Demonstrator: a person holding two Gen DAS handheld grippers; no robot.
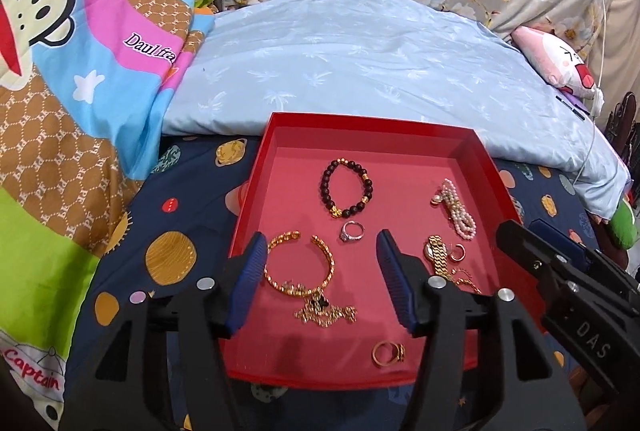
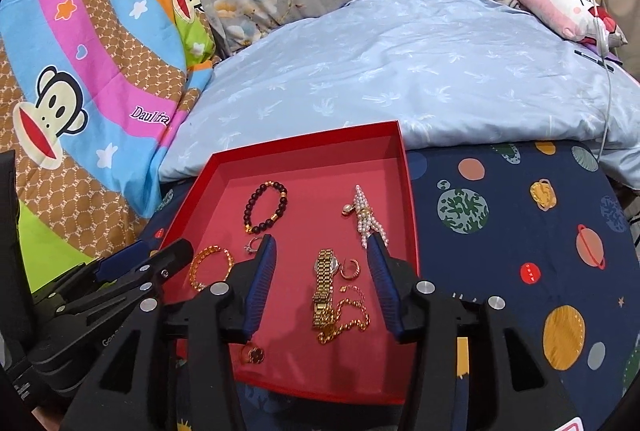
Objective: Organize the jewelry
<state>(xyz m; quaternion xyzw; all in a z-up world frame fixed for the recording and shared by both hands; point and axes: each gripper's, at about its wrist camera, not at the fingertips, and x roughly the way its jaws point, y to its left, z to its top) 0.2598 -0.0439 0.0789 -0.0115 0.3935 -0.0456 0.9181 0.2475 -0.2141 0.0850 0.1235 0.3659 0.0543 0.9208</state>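
A red tray [image 1: 256, 187] [image 2: 188, 199] on the bed holds jewelry. In the left wrist view: a dark bead bracelet [image 1: 346, 187], a silver ring [image 1: 352, 231], a gold bangle [image 1: 299, 265], a gold chain [image 1: 326, 313], a gold ring [image 1: 389, 352], a gold watch [image 1: 436, 255] and a pearl strand [image 1: 458, 209]. My left gripper [image 1: 322, 275] is open above the bangle and chain, empty. My right gripper [image 2: 322, 281] is open above the gold watch [image 2: 325, 285] and a gold chain [image 2: 346, 319], empty. The pearl strand [image 2: 366, 215] lies beyond it.
The tray sits on a navy planet-print sheet [image 2: 520, 231]. A light blue pillow [image 1: 360, 71] lies right behind the tray. A colourful monkey-print quilt [image 1: 80, 91] is bunched at the left. A pink plush [image 2: 568, 11] lies far right.
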